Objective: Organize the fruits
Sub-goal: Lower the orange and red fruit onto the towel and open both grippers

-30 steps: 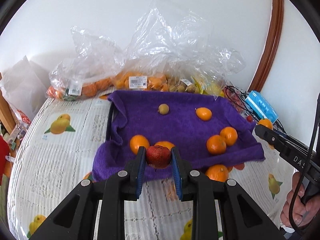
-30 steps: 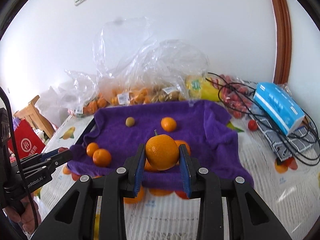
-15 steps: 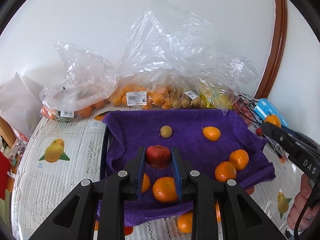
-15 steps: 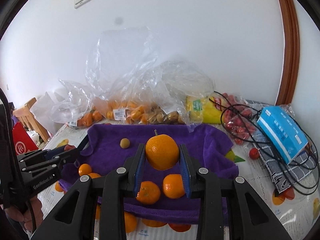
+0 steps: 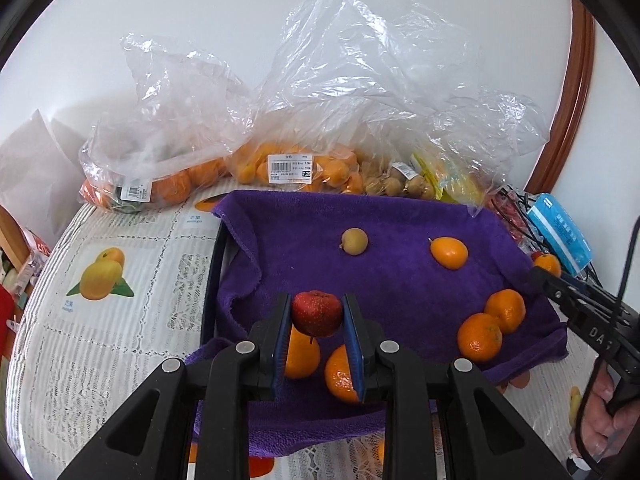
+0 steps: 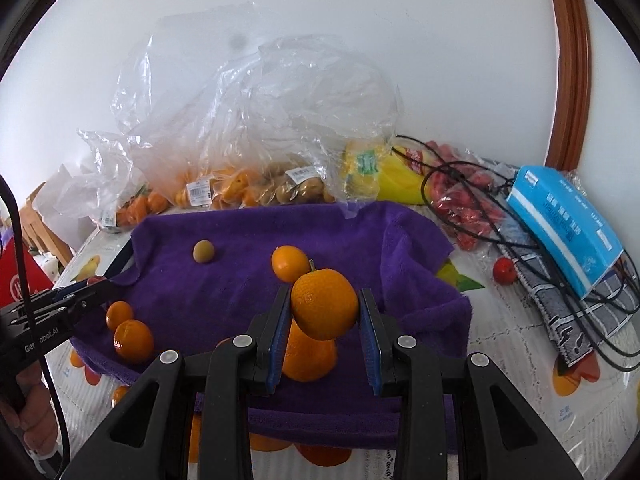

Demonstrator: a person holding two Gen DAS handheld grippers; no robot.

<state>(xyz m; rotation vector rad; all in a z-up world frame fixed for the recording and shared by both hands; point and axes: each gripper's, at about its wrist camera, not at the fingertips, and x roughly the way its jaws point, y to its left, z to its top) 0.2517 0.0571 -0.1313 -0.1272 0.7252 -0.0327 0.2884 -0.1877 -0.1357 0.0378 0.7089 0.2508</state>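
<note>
Gripping a small, round, dull-red fruit with a speckled skin (image 5: 317,313), the left gripper (image 5: 317,320) has its blue ribbed pads pressed to the fruit's two sides, and the fruit sits at the very tips, held clear above the fuzzy purple towel (image 5: 400,280). Two smooth orange mandarins (image 5: 304,354) lie on the towel right under that gripper, partly hidden by its fingers. The right gripper (image 6: 325,312) is clamped the same way on a larger, dimpled, round orange with a short green stalk (image 6: 324,305), also raised above the towel. Farther back on the soft cloth rest a small, tan, round fruit (image 5: 354,241) and an oval, glossy orange fruit (image 5: 449,253), well apart. Crinkled clear plastic bags of fruit (image 5: 304,168) line the wall behind, on a lace-patterned tablecloth printed with fruit (image 5: 100,280).
</note>
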